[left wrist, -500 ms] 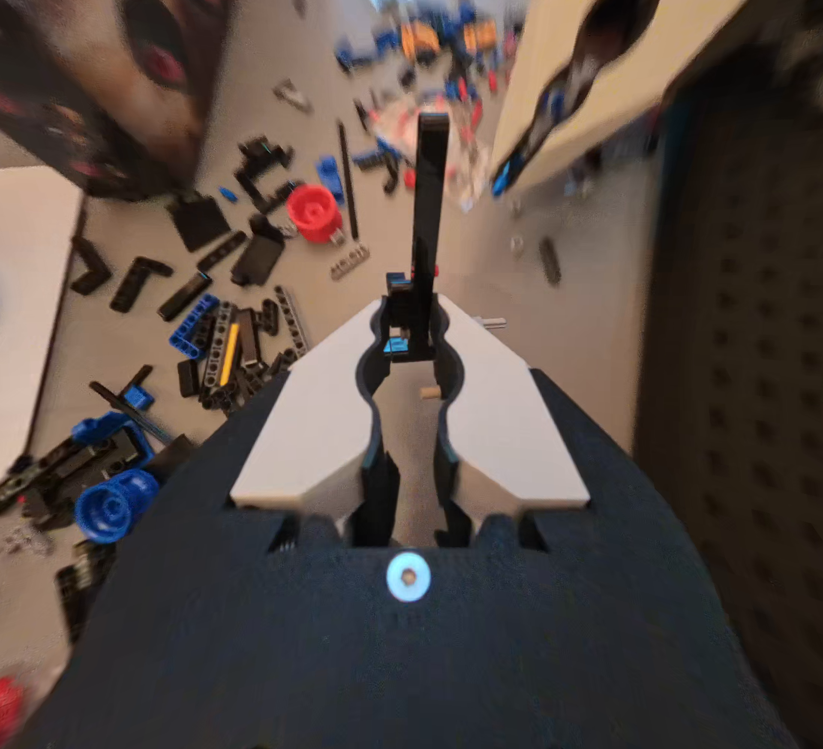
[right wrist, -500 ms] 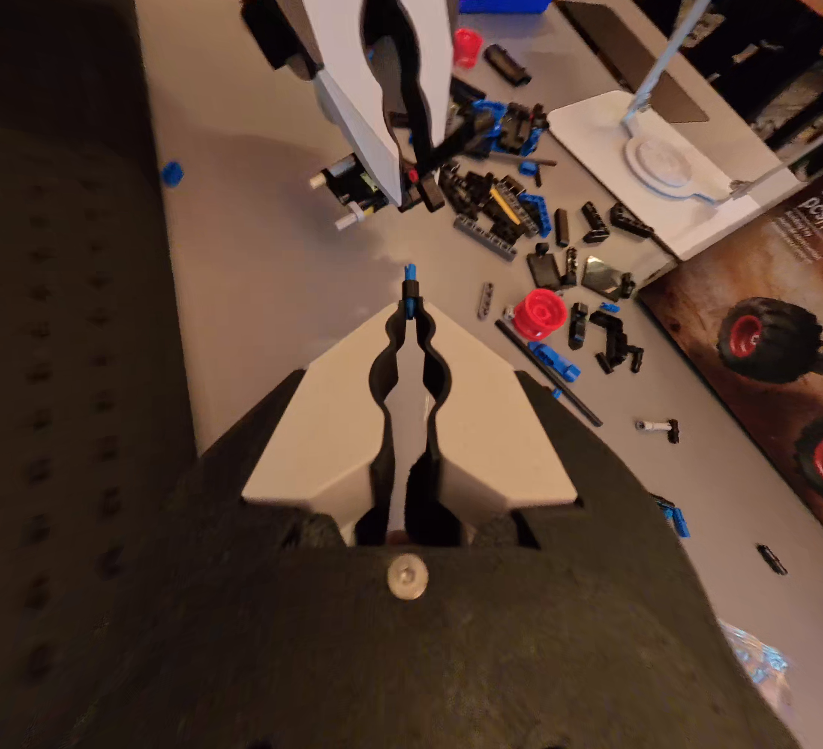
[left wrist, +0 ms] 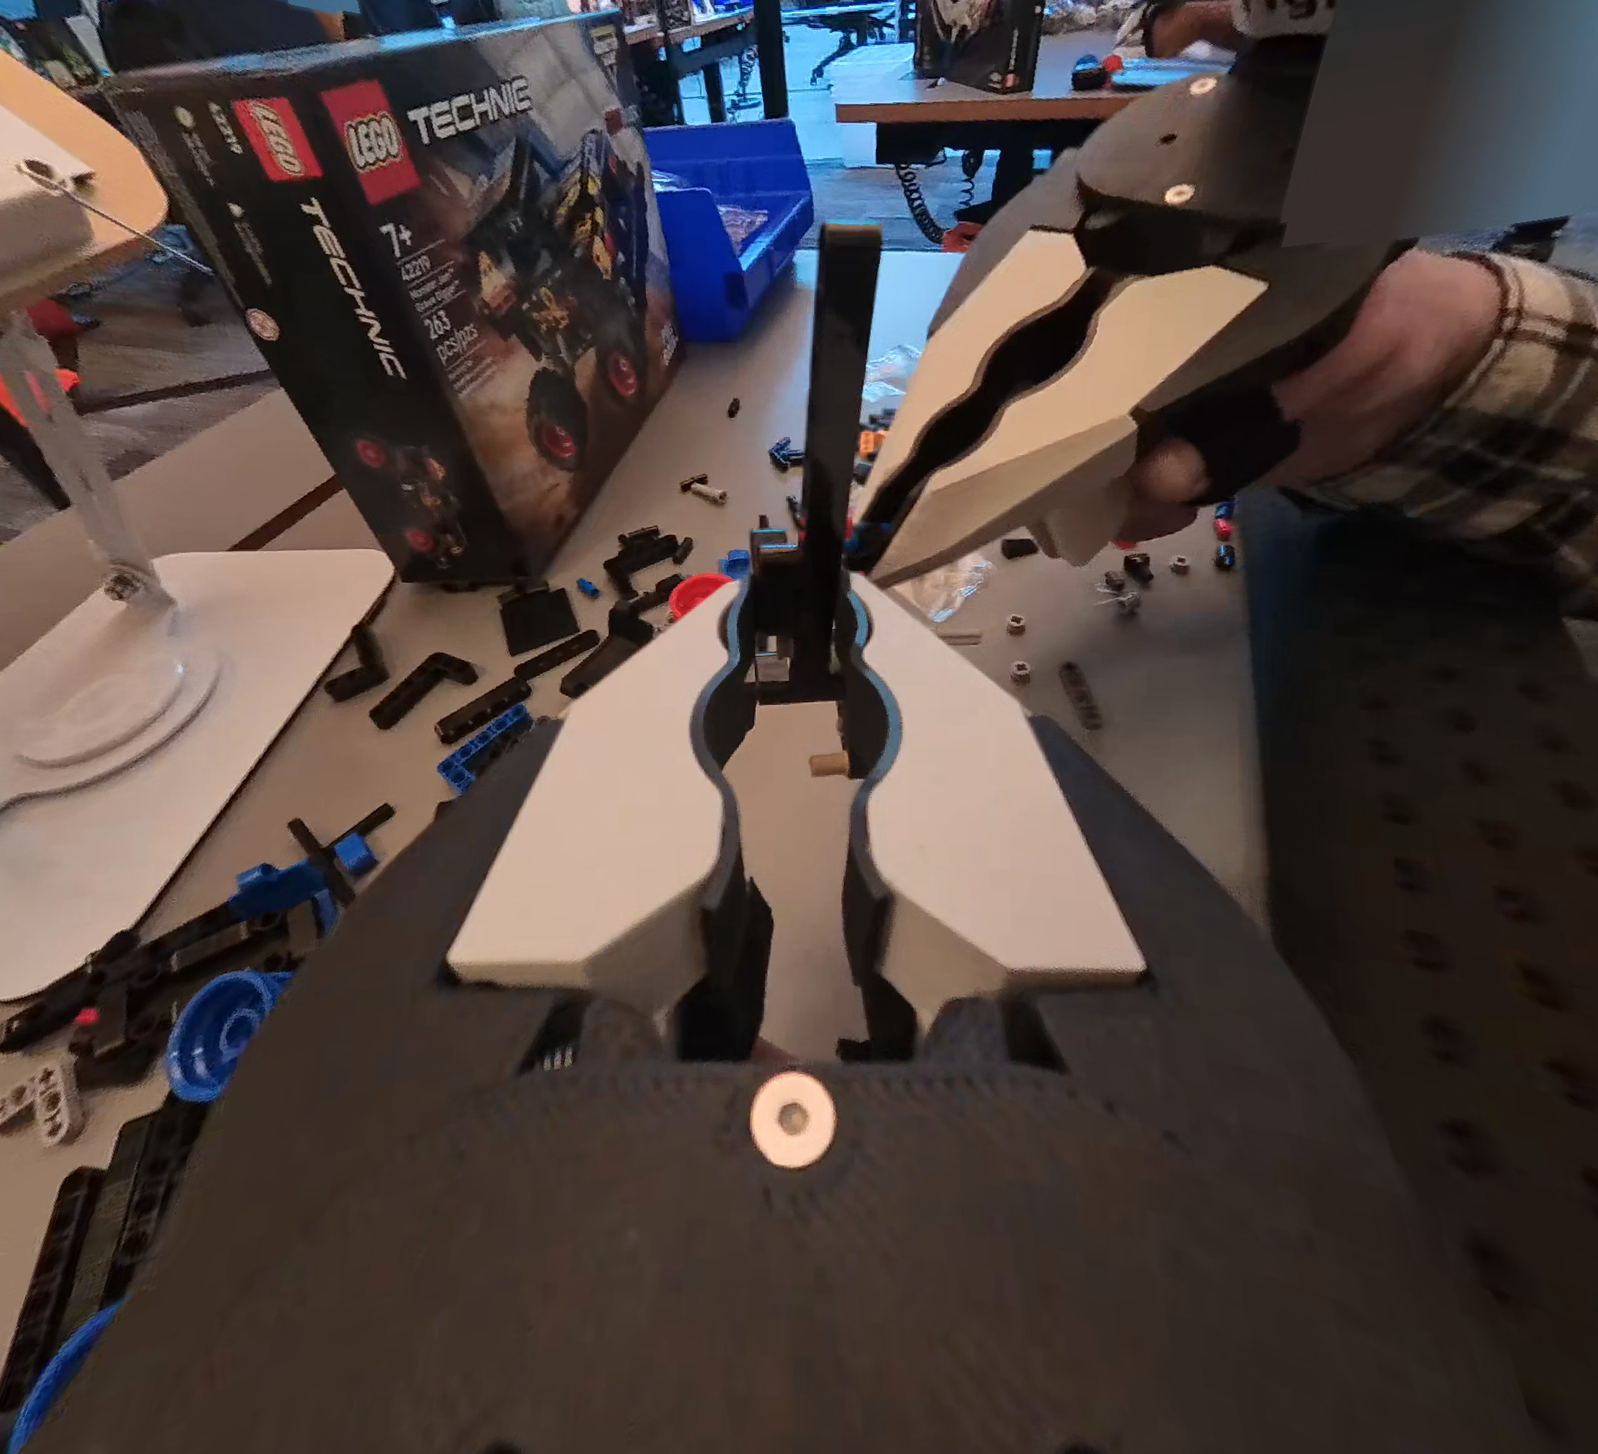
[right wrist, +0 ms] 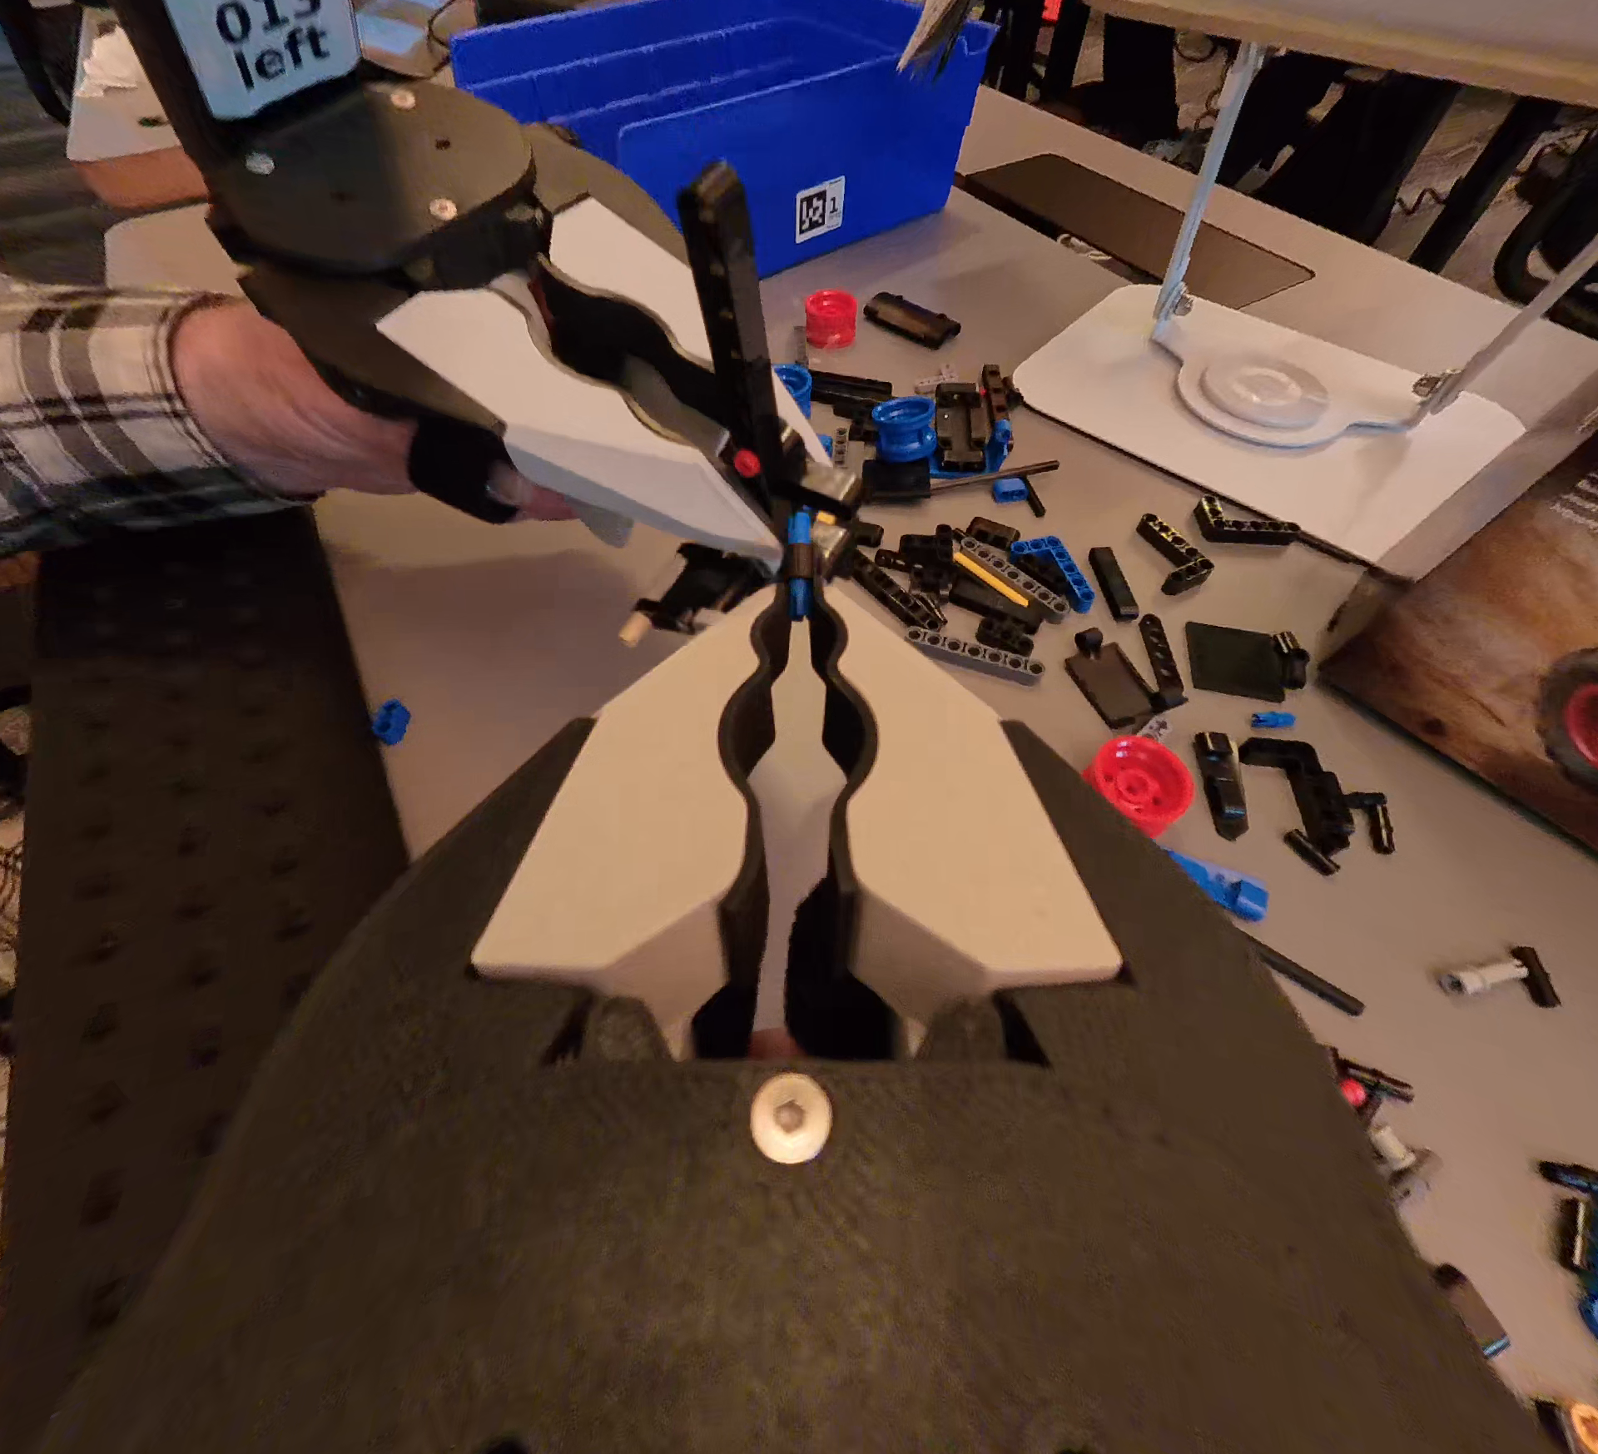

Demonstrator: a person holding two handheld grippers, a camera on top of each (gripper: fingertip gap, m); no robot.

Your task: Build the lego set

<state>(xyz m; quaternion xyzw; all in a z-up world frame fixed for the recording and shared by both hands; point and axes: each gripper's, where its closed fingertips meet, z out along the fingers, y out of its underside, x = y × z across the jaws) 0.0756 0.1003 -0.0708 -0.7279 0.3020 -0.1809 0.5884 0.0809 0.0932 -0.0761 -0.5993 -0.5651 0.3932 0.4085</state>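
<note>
My left gripper [left wrist: 797, 600] is shut on a small black assembly [left wrist: 791, 634] whose long black beam [left wrist: 837, 375] stands upright above the jaws. A tan pin sticks out of the assembly's side. My right gripper [right wrist: 800, 604] is shut on a short blue pin [right wrist: 800, 574], and the pin's far end meets the assembly [right wrist: 821, 500] at the left gripper's tip [right wrist: 778, 539]. In the left wrist view the right gripper [left wrist: 865, 561] comes in from the right, its tip against the base of the beam. The pin itself is almost hidden there.
Loose black, blue and grey pieces [right wrist: 994, 582] and a red wheel [right wrist: 1137, 786] lie on the grey table. A blue bin [right wrist: 778, 81] stands behind, a white stand base [right wrist: 1254, 392] to the side, the set's box [left wrist: 415, 271] nearby. A black perforated mat [right wrist: 173, 721] borders the table. Left and right tips are no more than a few centimetres apart.
The two grippers have come together: the blue pin, apart from the assembly before, now touches it. Both views have tilted up towards the room.
</note>
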